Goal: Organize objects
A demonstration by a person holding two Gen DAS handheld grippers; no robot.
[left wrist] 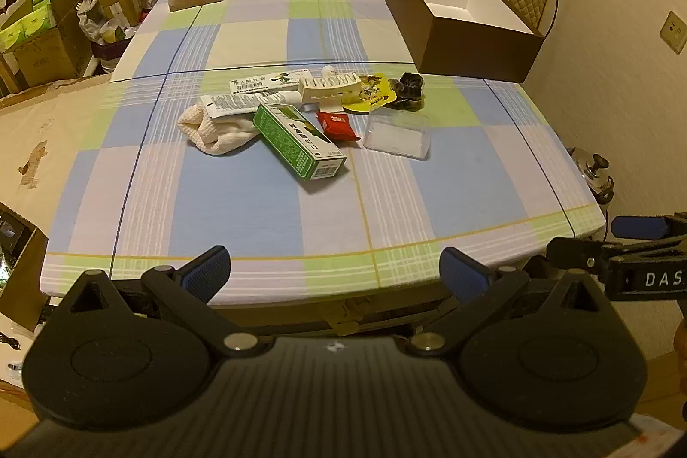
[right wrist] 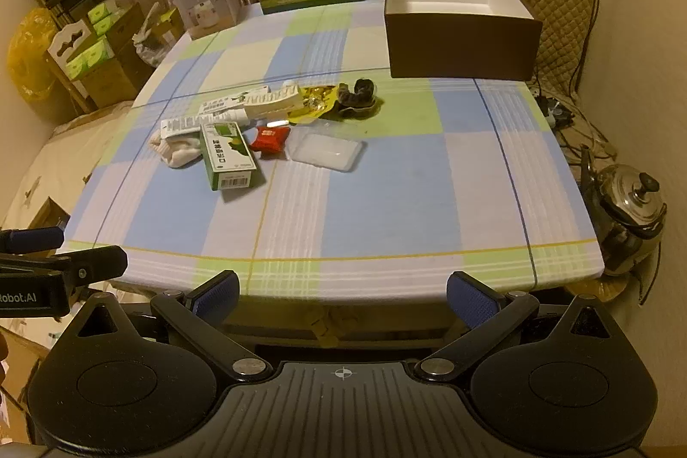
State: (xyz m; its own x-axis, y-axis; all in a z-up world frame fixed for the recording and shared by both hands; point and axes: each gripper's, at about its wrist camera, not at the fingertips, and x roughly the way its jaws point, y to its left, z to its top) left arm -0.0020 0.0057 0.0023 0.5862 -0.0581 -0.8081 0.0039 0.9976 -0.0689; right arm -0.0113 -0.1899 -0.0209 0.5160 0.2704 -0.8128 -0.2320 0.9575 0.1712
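Both grippers (left wrist: pixel 335 273) (right wrist: pixel 341 297) wide open, tilted down

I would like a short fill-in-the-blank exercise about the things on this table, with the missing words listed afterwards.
1. The brown box at the far right of the table has a ____ inside.
2. The small red packet lies between the green carton and the clear ____ tray.
3. Both tongs, left and right, are ____ and hold nothing.

Missing words: white; plastic; open
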